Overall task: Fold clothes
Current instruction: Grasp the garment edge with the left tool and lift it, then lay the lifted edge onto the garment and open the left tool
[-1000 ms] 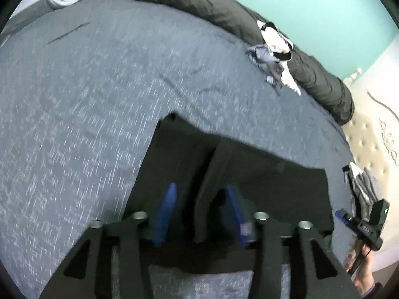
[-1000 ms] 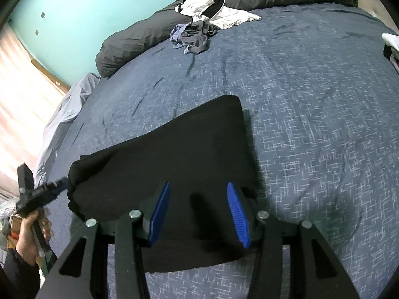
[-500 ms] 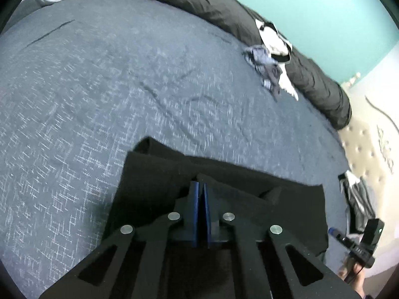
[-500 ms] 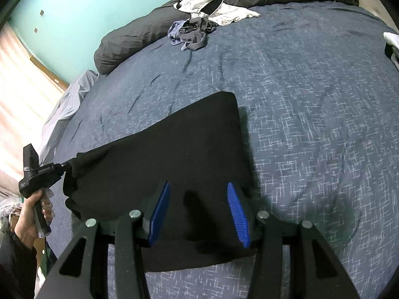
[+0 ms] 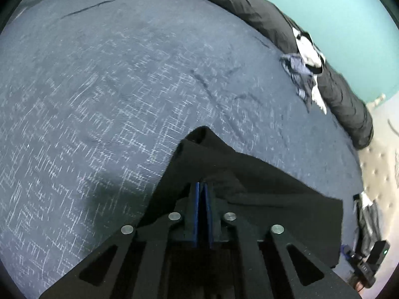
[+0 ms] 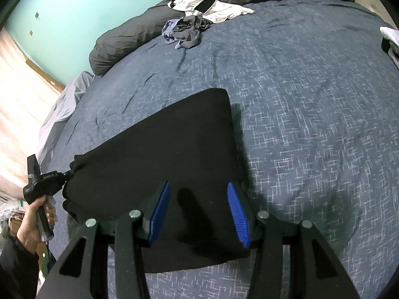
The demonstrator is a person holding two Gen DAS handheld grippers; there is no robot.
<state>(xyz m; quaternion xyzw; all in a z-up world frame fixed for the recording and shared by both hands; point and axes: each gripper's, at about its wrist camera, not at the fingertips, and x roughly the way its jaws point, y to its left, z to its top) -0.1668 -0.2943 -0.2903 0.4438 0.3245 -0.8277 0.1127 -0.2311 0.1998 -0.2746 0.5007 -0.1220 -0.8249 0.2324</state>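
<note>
Our left gripper (image 5: 202,189) is clamped on an edge of the one black garment (image 6: 162,154), lifting it off the blue bedspread (image 6: 311,104). Our right gripper (image 6: 199,211) hovers spread above the garment's near side. One pile of loose clothes (image 6: 197,12) lies far across the bed.

Left wrist camera sits low and close behind its own fingers, facing across the bed (image 5: 124,87) toward the teal wall (image 5: 336,12). Right wrist camera rides higher, looking down and leftward. Both share the black garment (image 6: 162,154) and far clothes pile (image 6: 189,30).
</note>
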